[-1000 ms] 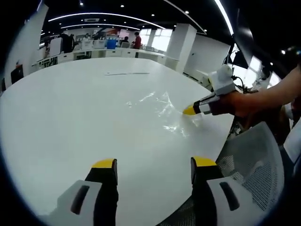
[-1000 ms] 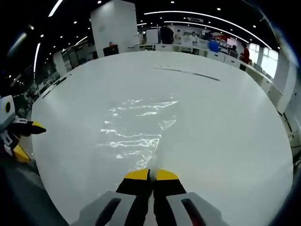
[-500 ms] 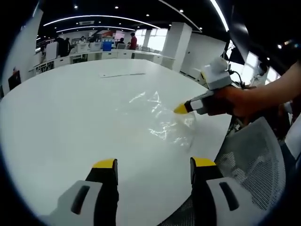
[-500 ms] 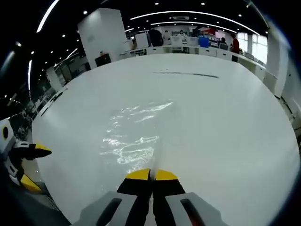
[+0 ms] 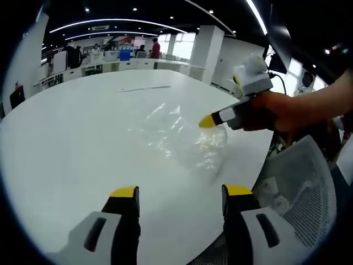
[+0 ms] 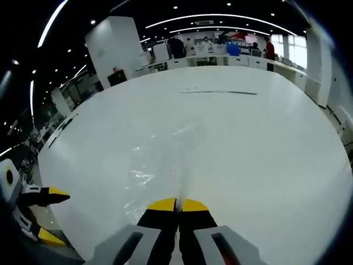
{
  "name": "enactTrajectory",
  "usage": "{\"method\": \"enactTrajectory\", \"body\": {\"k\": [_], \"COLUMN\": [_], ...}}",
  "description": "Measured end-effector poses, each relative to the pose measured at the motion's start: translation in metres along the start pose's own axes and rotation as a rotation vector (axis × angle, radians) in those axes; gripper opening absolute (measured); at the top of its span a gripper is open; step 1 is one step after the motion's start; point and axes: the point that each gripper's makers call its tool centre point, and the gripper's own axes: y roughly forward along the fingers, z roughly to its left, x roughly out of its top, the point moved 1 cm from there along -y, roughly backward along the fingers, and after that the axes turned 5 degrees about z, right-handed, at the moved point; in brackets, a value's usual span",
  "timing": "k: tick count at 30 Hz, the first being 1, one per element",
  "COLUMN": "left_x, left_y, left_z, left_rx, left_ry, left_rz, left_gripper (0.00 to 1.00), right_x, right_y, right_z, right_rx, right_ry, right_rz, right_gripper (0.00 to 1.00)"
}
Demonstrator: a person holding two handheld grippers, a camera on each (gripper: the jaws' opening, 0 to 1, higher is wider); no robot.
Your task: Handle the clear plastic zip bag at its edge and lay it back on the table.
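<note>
Lifted higher than before, the crinkled clear plastic zip bag (image 5: 182,135) hangs pinched in the yellow-tipped right gripper (image 6: 177,205) above the round white table (image 5: 71,143); the left gripper (image 5: 179,192) gapes wide, holding nothing.

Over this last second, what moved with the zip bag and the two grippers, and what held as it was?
The right gripper, jaws shut on the clear bag's edge, has risen off the white table, lifting that edge so the bag hangs crumpled instead of lying flat. Nothing was let go. The left gripper stayed open at the near table edge, touching nothing; the thin dark strip far across the table kept its place.

Both views face one table (image 5: 66,138) from adjacent edges.
</note>
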Motion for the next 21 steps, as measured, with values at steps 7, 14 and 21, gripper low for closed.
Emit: {"method": "enactTrajectory", "body": {"k": [7, 14, 21], "left_x": [0.000, -0.002, -0.002], "left_y": [0.002, 0.006, 0.009], "left_z": [-0.007, -0.010, -0.007], "left_rx": [-0.012, -0.029, -0.019], "left_ry": [0.045, 0.080, 0.120], "left_rz": [0.008, 0.018, 0.025], "left_gripper": [0.60, 0.59, 0.58], "right_x": [0.004, 0.014, 0.022], "right_y": [-0.001, -0.005, -0.007], "right_z": [0.008, 0.019, 0.032], "right_rx": [0.006, 0.015, 0.031], "right_ry": [0.056, 0.058, 0.045], "right_rz": [-0.006, -0.021, -0.034], "right_gripper": [0.00, 0.00, 0.00]}}
